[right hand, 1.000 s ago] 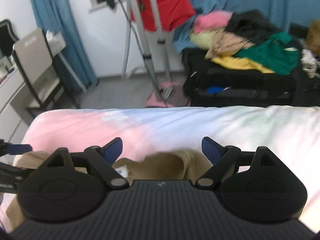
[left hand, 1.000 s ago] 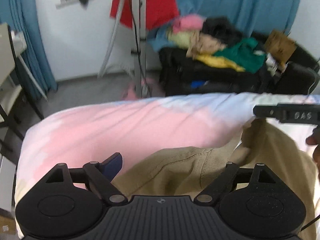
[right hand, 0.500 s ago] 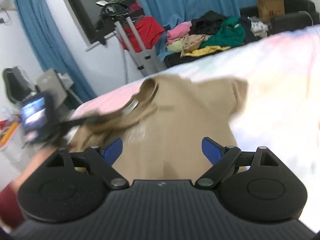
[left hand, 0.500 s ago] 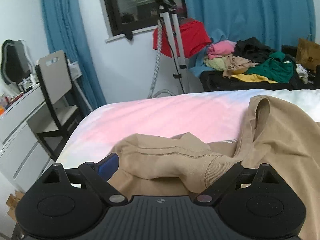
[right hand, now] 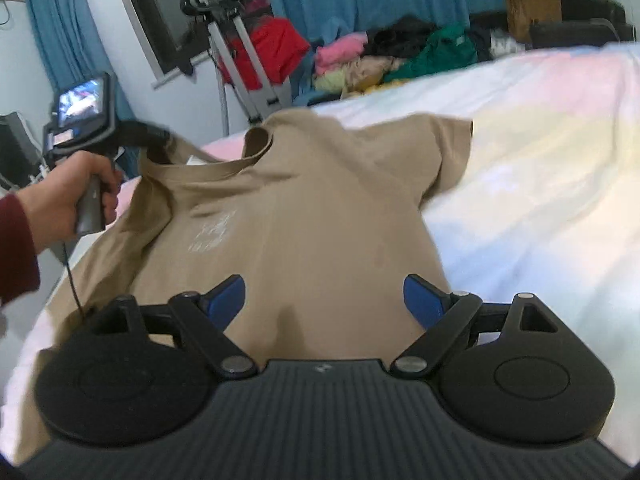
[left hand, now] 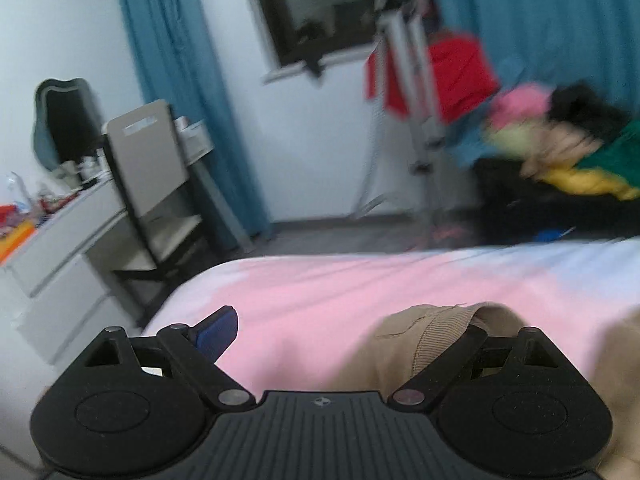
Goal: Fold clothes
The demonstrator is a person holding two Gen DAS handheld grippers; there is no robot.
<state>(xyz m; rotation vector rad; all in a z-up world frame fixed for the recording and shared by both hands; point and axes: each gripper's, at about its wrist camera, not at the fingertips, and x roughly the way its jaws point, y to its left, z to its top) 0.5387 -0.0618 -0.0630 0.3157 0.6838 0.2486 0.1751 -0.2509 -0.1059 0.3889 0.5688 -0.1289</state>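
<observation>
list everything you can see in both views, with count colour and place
t-shirt: 1, tan, spread on the bed, collar end lifted
bed sheet: 1, pastel pink, white and yellow, under the t-shirt
clothes pile: 1, pink, green, black, yellow, on dark furniture beyond the bed
red garment: 1, red, hanging at the metal stand
metal stand: 1, silver, by the window
curtains: 2, blue, on either side of the window
chair: 1, grey, at the white desk
paper bag: 1, brown, far right
left hand: 1, dark red sleeve, grips the handle
left hand-held gripper: 1, black, at the t-shirt collar
right hand-held gripper: 1, black with blue pads, open over the t-shirt hem
</observation>
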